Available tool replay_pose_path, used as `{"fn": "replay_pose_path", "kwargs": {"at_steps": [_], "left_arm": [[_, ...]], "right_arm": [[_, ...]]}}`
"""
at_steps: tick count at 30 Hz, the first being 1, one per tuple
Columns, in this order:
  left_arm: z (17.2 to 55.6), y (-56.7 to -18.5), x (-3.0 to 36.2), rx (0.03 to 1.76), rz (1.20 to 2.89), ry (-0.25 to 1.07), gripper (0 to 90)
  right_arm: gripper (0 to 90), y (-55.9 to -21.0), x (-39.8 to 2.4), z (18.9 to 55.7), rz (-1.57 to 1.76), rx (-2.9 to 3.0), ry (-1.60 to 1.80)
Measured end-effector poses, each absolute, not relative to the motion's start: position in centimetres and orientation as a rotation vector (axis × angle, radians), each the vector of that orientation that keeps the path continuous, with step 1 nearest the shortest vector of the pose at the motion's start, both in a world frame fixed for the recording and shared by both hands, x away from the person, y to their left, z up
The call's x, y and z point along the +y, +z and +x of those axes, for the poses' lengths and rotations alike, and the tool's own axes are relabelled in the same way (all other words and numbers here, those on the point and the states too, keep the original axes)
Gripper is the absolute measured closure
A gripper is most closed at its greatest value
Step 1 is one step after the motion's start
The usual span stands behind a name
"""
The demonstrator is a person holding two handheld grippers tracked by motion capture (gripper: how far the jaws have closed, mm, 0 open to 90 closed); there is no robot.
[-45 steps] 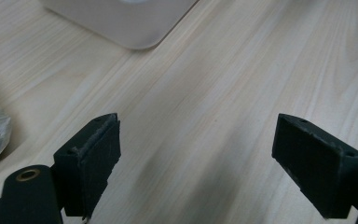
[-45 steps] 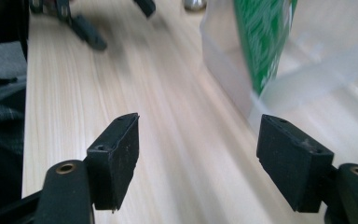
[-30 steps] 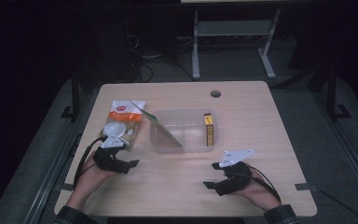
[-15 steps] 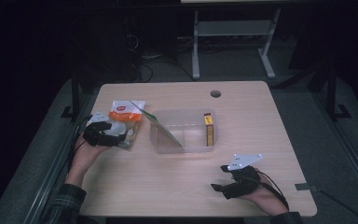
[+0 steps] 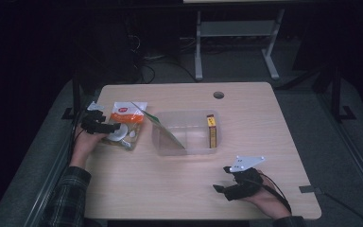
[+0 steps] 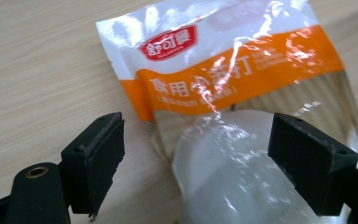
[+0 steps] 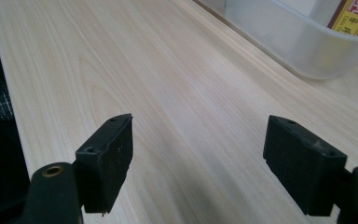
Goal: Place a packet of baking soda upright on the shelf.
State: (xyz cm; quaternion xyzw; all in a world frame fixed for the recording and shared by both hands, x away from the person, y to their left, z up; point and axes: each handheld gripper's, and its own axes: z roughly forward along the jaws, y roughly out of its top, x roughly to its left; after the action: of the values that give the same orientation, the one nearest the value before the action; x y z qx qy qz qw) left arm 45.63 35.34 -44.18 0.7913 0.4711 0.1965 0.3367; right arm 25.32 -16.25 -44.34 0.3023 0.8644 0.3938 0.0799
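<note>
Claws number two on the pale wooden counter (image 5: 184,189), one in each hand. At the left of the high view, the left claw (image 5: 105,127) hovers over one orange-and-white snack bag (image 5: 125,124), which lies flat near the counter's left edge. In the left gripper view the same bag (image 6: 223,84) fills the upper middle of the frame, its red logo toward the upper left, and a pale round shape shows through the clear plastic at the bottom; the two black jaws stand wide apart on either side of the bag's lower end, released, gripping nothing. At the centre of the high view sits one clear plastic bin (image 5: 184,135), just right of the bag, with one yellow box (image 5: 211,130) upright at its right end (a clear sheet with a green edge leans at its left end). The right claw (image 5: 227,187) rests at the lower right, well apart from the bin; in the right gripper view its jaws are spread over bare wood, released.
</note>
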Motion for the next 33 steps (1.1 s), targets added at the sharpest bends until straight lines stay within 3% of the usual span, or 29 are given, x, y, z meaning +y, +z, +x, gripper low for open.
{"fn": "replay_pose_path", "kwargs": {"at_steps": [8,14,19,26,33], "left_arm": [[46.6,-45.6,35.9,1.236,2.023,0.451,21.6],[46.9,-46.4,36.2,1.205,2.0,0.36,30.6],[47.0,-46.7,36.2,1.175,1.981,0.281,43.5],[46.7,-46.1,35.4,1.148,2.046,0.314,84.8],[45.9,-44.9,35.5,1.146,2.038,0.303,89.3]], "right_arm": [[23.3,-44.4,-17.1,24.6,0.947,2.559,1.176],[23.4,-44.4,-17.6,24.1,0.969,2.54,1.178],[23.4,-44.4,-17.7,24.0,0.973,2.536,1.17],[23.4,-44.5,-17.6,24.0,0.961,2.543,1.163],[23.3,-44.5,-17.6,24.1,0.969,2.543,1.166]]}}
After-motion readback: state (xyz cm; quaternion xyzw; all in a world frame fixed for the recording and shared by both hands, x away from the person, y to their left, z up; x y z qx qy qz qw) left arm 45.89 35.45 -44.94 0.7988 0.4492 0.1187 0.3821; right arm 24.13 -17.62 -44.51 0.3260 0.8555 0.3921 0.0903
